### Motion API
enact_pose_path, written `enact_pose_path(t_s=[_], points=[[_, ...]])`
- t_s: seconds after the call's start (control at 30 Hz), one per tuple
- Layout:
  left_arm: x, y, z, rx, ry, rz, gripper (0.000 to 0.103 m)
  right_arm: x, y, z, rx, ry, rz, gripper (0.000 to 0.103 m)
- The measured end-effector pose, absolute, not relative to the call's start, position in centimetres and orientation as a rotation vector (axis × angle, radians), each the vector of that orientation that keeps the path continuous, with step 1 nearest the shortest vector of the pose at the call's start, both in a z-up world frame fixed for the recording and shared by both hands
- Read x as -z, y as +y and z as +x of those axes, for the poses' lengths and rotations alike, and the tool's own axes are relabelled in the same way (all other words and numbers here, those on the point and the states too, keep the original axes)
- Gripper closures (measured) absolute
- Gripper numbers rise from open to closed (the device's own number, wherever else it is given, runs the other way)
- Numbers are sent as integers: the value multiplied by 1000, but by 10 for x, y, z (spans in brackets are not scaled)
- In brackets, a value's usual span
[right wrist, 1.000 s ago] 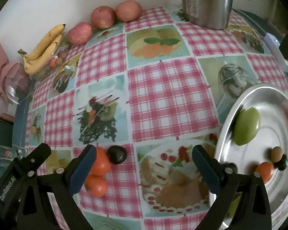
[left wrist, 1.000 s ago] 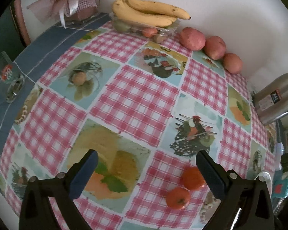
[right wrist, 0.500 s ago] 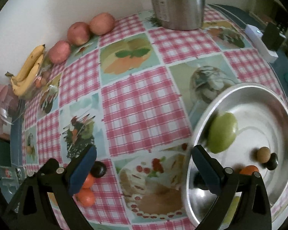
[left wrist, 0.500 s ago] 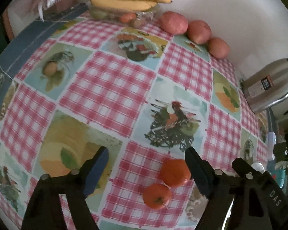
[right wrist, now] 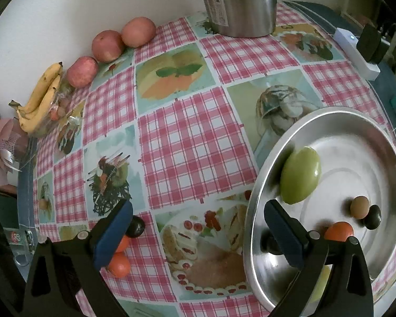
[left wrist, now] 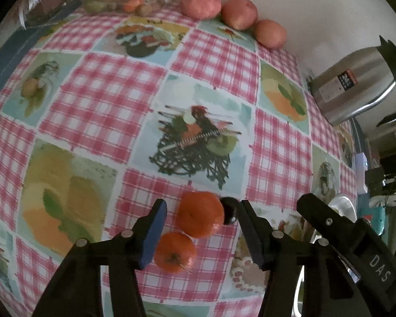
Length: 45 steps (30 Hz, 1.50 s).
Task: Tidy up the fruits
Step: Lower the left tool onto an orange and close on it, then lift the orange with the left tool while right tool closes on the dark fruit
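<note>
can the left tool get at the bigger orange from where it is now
Probably yes. The left tool already straddles the bigger orange, its jaws closing with nothing above it. The small dark fruit touching the orange sits by the right finger and may get nudged.

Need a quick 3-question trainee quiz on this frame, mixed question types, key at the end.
1. True or false: the left gripper has its pads pressed on an orange.
2. Which lies in the metal bowl? A) green fruit B) bananas C) red apples
3. Fill in: the small dark fruit on the cloth touches the farther ____.

Key: 1. False. The jaws are closing around the two oranges with gaps left, and the nearer orange lies by the left pad. 2. A. 3. orange.
</note>
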<state>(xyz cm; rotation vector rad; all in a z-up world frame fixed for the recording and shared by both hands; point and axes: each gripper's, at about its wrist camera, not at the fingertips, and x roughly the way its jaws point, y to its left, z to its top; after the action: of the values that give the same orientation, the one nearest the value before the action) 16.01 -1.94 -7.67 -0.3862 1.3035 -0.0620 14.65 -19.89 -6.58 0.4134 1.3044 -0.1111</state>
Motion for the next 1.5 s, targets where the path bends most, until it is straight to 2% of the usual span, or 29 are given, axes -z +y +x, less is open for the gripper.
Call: enact_pose_path(t_s=[0.03,0.33,0.83,1.37,1.47,1.5], points=[[77,-20,159,66,1307,-387,51,66,-199,147,110,1307,413,3],[81,-19,159,47,1314,-391,62,68,-196,148,98,1318,408,3],[73,-6,154,41,1298,-461,63,69,-192,150,75,1321,397,3],[59,72,143,-178,1204,-629,63,80,-148,151,-99,1332,343,4],[58,71,144,-176,1198,-637,63,84,-134,151,-138,1338,300,6],[57,71,144,-173,1198,-638,63,86,-131,151,-149,1342,289,11]])
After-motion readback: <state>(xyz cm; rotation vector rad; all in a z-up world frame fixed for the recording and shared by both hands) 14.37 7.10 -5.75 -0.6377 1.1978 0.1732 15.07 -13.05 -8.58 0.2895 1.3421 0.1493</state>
